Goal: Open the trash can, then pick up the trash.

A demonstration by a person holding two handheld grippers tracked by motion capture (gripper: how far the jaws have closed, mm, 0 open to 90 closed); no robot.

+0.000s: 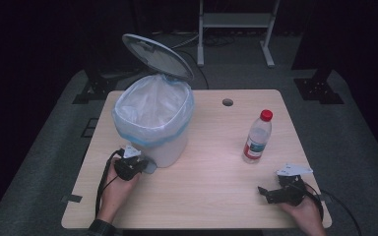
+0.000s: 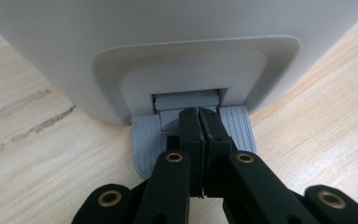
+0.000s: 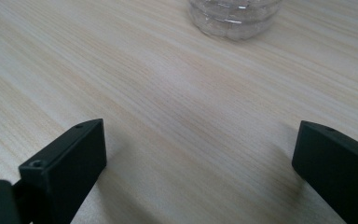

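Note:
A white pedal bin lined with a pale plastic bag stands at the table's left, its round lid tilted up. My left gripper is at the bin's base. In the left gripper view its jaws are shut together, tips resting on the grey ribbed pedal under the bin's recessed front. A clear water bottle with a red cap stands upright at the right. My right gripper lies near the front right edge, open, jaws wide apart over bare wood, the bottle's base ahead.
The light wooden table has a round cable hole near its far edge. A metal stand is on the floor behind the table. Cables trail from both grippers toward the front edge.

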